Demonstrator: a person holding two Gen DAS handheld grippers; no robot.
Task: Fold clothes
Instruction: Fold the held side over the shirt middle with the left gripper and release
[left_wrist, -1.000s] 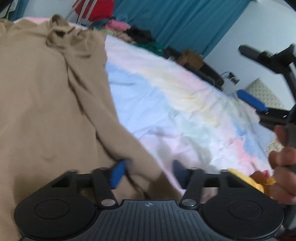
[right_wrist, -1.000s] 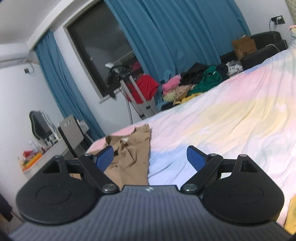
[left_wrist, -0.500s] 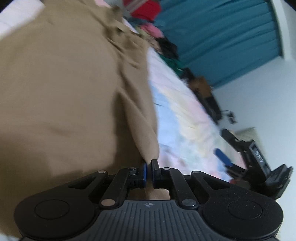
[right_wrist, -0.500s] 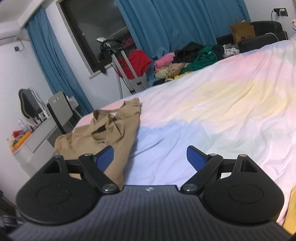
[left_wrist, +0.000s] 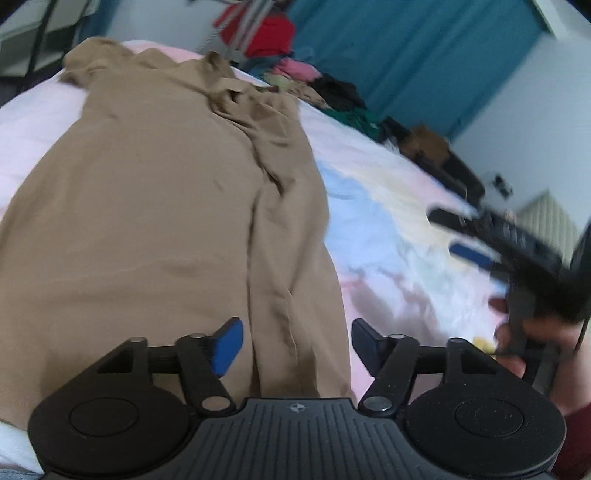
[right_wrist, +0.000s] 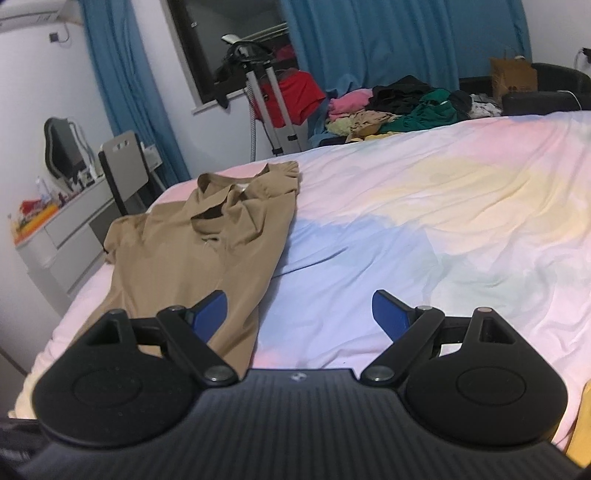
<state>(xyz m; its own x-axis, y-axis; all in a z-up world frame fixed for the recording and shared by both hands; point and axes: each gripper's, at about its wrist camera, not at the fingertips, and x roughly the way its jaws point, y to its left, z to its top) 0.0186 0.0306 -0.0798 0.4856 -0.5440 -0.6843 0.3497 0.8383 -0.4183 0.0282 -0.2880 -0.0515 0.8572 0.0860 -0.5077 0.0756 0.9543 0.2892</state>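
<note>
A tan collared shirt (left_wrist: 155, 206) lies flat on the pastel bed sheet (left_wrist: 388, 229), collar at the far end. Its right side is folded over lengthwise. My left gripper (left_wrist: 295, 343) is open just above the shirt's near hem, the folded edge lying between its blue pads. In the right wrist view the shirt (right_wrist: 207, 243) lies at the left on the sheet (right_wrist: 443, 221). My right gripper (right_wrist: 299, 314) is open and empty, above the sheet beside the shirt's right edge. It also shows blurred in the left wrist view (left_wrist: 517, 251).
A heap of clothes (right_wrist: 399, 107) lies beyond the bed's far edge, by blue curtains (right_wrist: 388, 40). A garment steamer stand (right_wrist: 266, 103) with a red garment, a chair (right_wrist: 122, 166) and a desk (right_wrist: 55, 229) stand at the left. Something yellow (right_wrist: 580, 428) lies at the near right.
My left gripper closed on the shirt's edge half a second ago, and now stands open with the edge laid down folded over. My right gripper moved lower and closer to the shirt, still open.
</note>
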